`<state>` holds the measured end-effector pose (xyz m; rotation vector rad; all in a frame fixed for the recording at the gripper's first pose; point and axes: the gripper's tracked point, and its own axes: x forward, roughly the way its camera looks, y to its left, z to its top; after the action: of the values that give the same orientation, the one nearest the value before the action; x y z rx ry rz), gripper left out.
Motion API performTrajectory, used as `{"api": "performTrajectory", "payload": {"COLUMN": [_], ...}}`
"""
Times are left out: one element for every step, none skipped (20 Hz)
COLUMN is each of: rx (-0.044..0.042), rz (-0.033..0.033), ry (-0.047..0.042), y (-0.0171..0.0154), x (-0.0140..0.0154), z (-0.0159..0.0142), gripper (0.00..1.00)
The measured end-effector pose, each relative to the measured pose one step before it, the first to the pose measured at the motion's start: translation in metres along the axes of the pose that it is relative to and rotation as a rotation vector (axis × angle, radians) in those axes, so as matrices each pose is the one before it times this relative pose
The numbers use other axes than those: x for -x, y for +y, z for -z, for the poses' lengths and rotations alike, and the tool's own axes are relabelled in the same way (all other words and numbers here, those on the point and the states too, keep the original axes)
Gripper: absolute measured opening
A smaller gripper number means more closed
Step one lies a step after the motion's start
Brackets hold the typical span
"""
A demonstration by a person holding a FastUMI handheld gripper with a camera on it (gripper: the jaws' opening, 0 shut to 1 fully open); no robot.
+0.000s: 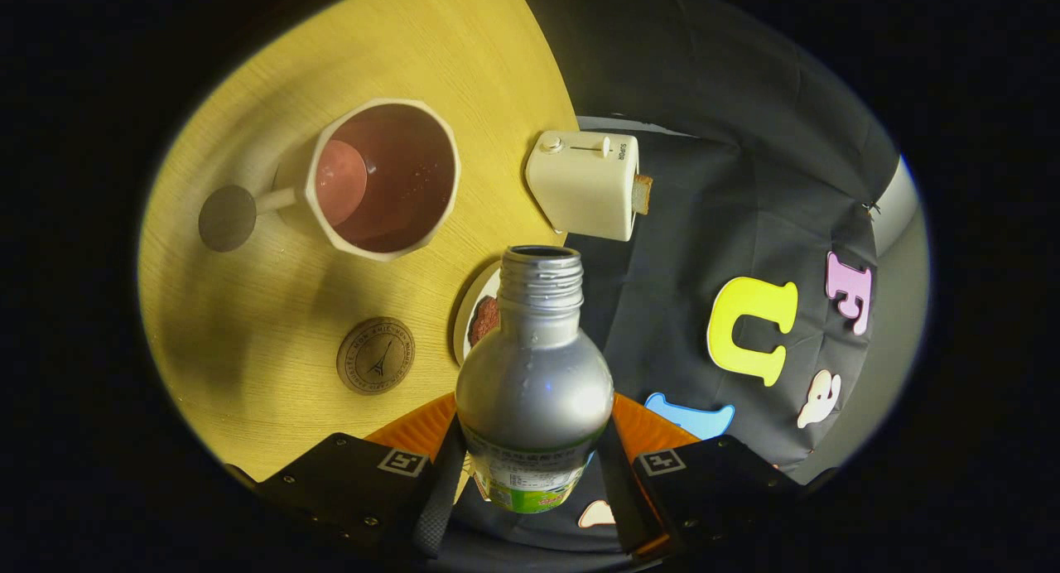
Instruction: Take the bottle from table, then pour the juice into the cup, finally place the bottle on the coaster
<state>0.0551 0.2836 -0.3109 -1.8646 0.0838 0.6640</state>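
Gripper [534, 474] clamps the uncapped silver metal bottle [534, 374] — above the pale round wooden table [248, 325], black cloth wall behind.

Silver bottle [534, 366], cream cup [383, 178], yellow wood-grain table [248, 325].

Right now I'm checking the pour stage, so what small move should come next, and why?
Probably carry the silver metal bottle sideways until its open mouth hangs over the cream faceted cup, then tip further. The tool is shut on the bottle, whose uncapped neck sits beside the cup rather than above it. The round brown coaster lies bare nearer the tool, so placing comes later.
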Motion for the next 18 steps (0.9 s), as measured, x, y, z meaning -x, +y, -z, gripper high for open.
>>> {"api": "performTrajectory", "payload": {"rx": [0.00784,0.00911,0.00843,0.00781,0.00577,0.00703,0.00481,0.00225,0.00194,0.00345,0.00162,0.00208,0.00269,0.00354,0.00226,0.00225,0.00376,0.00498], "rz": [-0.00034,0.00247,0.00085,0.00038,-0.00122,0.00127,-0.00121,-0.00069,-0.00012,-0.00135,0.00003,-0.00217,0.00151,0.0018,0.00004,0.00052,-0.00063,-0.00115], "ry": [0.00027,-0.00085,0.00024,-0.00072,-0.00053,-0.0003,-0.0008,-0.00218,-0.00036,0.00085,-0.00161,0.00193,-0.00269,0.00116,0.00013,0.00142,0.00015,-0.00074], "y": [0.00038,-0.00083,-0.00055,-0.00018,-0.00064,-0.00125,0.00015,-0.00042,-0.00069,0.00065,-0.00127,-0.00049,-0.0015,0.00008,-0.00087,-0.00082,0.00049,-0.00069], "x": [-0.00071,-0.00064,0.00023,0.0005,-0.00146,0.0005,-0.00001,0.00035,-0.00047,-0.00031,-0.00019,0.00148,0.00043,-0.00034,0.00062,-0.00026,0.00054,0.00012], "z": [-0.00067,0.00008,0.00023,0.00047,0.00066,0.0011,-0.00151,-0.00017,-0.00059,-0.00004,-0.00008,0.0006,0.00067,-0.00083,-0.00003,0.00062,-0.00029,0.00016], "gripper": [0.77,0.77,0.77,0.77,0.77,0.77,0.77,0.77,0.77,0.77,0.77,0.77,0.77,0.77,0.77,0.77,0.77,0.77]}}
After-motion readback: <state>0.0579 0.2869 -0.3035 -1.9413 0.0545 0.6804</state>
